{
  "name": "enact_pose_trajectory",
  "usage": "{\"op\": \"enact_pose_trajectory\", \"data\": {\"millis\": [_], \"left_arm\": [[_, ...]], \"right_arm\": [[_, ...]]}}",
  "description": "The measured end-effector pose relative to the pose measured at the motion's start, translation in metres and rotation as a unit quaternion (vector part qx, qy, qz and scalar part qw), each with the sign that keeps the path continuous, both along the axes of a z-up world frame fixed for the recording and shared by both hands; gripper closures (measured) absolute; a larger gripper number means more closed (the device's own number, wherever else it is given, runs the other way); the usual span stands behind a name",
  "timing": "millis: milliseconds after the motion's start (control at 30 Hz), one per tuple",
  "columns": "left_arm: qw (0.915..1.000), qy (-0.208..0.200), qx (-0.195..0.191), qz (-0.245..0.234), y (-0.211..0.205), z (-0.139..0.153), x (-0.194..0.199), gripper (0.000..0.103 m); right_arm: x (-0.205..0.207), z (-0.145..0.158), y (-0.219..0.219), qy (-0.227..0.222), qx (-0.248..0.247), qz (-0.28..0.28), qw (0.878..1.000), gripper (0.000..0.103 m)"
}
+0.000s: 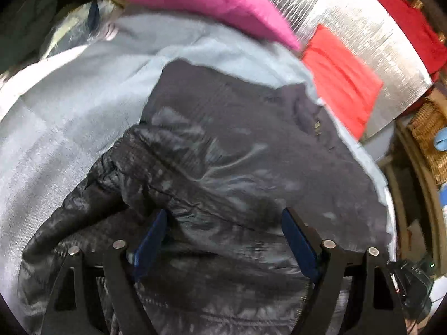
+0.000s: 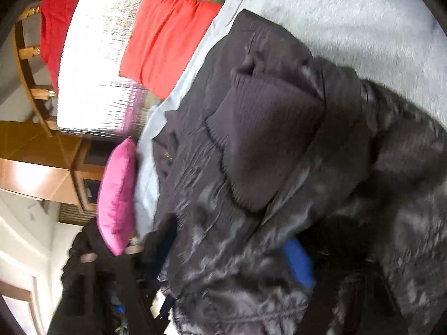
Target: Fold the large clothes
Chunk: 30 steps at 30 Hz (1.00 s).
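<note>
A large black padded jacket [image 1: 223, 153] lies on a light grey blanket [image 1: 56, 139]. My left gripper [image 1: 223, 223] is open, its blue pads [image 1: 296, 240] spread wide just over the jacket's near part. In the right wrist view the jacket [image 2: 279, 139] fills the frame, with a ribbed knit cuff [image 2: 265, 145] on top. My right gripper [image 2: 232, 265] is buried in the jacket's shiny fabric; only the right blue pad [image 2: 297, 262] shows, the left finger is hidden by cloth. The view is tilted and blurred.
A pink cushion [image 1: 195, 2] and a red folded cloth [image 1: 340, 81] lie beyond the jacket on a silver mat [image 1: 363, 28]. A wicker basket [image 1: 430, 128] stands at the right. Wooden furniture [image 2: 42, 153] shows at the left of the right wrist view.
</note>
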State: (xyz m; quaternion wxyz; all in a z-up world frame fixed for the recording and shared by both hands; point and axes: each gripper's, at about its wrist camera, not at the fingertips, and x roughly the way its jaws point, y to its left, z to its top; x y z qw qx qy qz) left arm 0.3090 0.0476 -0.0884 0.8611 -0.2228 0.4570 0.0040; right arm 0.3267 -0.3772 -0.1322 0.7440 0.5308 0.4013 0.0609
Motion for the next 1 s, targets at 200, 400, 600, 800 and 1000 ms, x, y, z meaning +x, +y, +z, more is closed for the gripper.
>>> {"op": "enact_pose_trajectory", "data": {"millis": [200,400,600,800,1000], "left_arm": [[0.9987,-0.01,0.047,-0.016,-0.004,-0.005,0.006,0.078],[0.9958,-0.017,0.085,-0.028,-0.01,-0.004,0.002,0.075],[0.9963,-0.014,0.079,-0.03,0.0,0.009,-0.01,0.049],[0.9924,-0.051,0.107,-0.033,-0.009,0.036,-0.016,0.039],[0.9882,-0.057,0.134,-0.048,-0.027,0.035,0.006,0.032]], "right_arm": [[0.0,0.055,0.017,-0.081,-0.179,0.036,0.98,0.082],[-0.001,0.002,0.005,-0.035,-0.118,0.045,0.991,0.053],[-0.025,0.029,0.012,-0.033,-0.135,0.096,0.986,0.029],[-0.041,0.072,0.029,-0.088,-0.153,0.119,0.977,0.029],[0.006,0.077,0.034,-0.117,-0.203,0.108,0.966,0.029]]}}
